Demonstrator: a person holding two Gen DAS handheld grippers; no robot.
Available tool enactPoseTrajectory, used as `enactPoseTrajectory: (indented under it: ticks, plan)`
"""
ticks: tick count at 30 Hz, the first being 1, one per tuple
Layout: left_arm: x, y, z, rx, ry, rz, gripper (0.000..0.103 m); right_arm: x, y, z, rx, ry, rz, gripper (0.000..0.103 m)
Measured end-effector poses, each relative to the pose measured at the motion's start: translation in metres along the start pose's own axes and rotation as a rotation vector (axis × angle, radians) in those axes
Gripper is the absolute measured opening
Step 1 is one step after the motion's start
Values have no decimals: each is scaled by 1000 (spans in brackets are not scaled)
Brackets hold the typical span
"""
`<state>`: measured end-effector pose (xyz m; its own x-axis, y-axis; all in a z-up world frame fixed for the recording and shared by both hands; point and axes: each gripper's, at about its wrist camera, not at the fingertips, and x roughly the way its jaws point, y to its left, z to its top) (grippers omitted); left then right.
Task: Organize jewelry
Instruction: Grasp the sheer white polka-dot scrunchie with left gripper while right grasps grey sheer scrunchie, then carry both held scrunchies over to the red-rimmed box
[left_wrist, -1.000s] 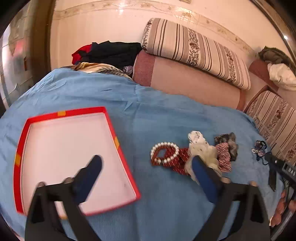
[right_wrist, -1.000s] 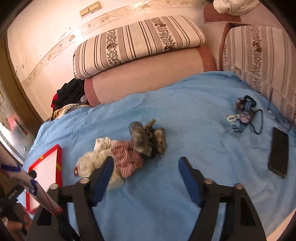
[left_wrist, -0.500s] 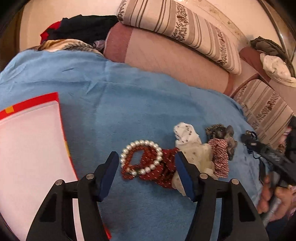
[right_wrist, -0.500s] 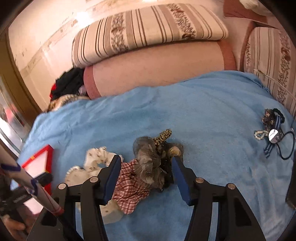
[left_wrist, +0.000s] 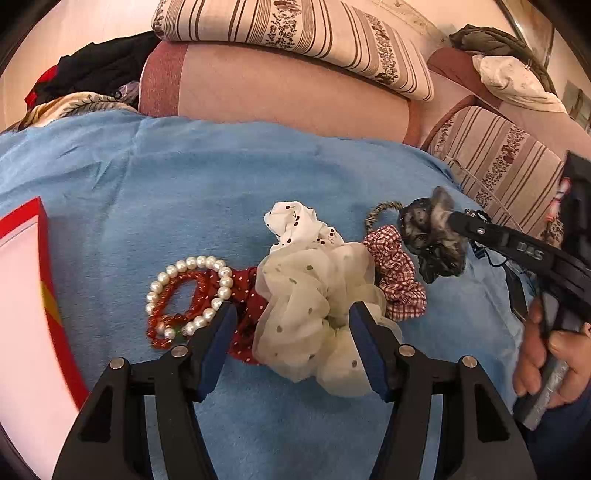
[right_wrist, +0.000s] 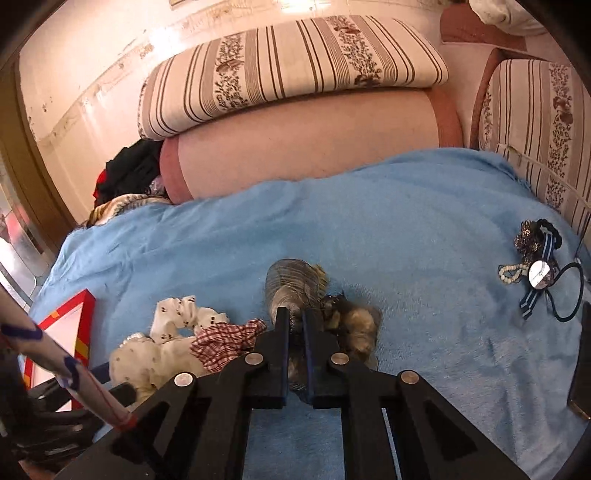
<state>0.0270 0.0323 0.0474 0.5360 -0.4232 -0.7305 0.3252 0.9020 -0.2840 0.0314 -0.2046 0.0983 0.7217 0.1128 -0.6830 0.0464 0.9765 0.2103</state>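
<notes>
On the blue blanket (left_wrist: 184, 177) lies a pile: a pearl bracelet (left_wrist: 221, 275) over red beads (left_wrist: 164, 310), a dark red dotted scrunchie (left_wrist: 249, 301), a cream dotted scrunchie (left_wrist: 306, 295), a red checked scrunchie (left_wrist: 397, 269) and a grey scrunchie (left_wrist: 430, 236). My left gripper (left_wrist: 290, 314) is open, its jaws either side of the cream scrunchie. My right gripper (right_wrist: 295, 317) is shut on the grey scrunchie (right_wrist: 291, 284); it also shows in the left wrist view (left_wrist: 458, 221). The checked scrunchie (right_wrist: 229, 338) and cream scrunchie (right_wrist: 155, 358) lie left of it.
A red-rimmed white box (left_wrist: 22, 295) sits at the left, also in the right wrist view (right_wrist: 79, 321). A small cluster of hair ties and beads (right_wrist: 535, 266) and a dark phone (right_wrist: 581, 362) lie at the right. Striped cushions (left_wrist: 295, 33) and a bolster (right_wrist: 314, 136) line the back.
My left gripper moved right from the pearl bracelet to straddle the cream scrunchie. My right gripper came down and closed on the grey scrunchie.
</notes>
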Motion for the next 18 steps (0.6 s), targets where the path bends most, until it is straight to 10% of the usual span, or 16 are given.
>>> enactPoseTrajectory:
  ticks: [3, 7, 18]
  plan:
    - [8, -3, 1, 6, 1, 14, 60, -2, -1, 1, 10, 4, 19, 7]
    - [15, -5, 2, 13, -8, 32, 14, 0, 1, 0, 10, 10, 29, 7]
    - [-48, -5, 14, 10, -255, -13, 9, -26, 6, 3, -3, -102, 76, 7]
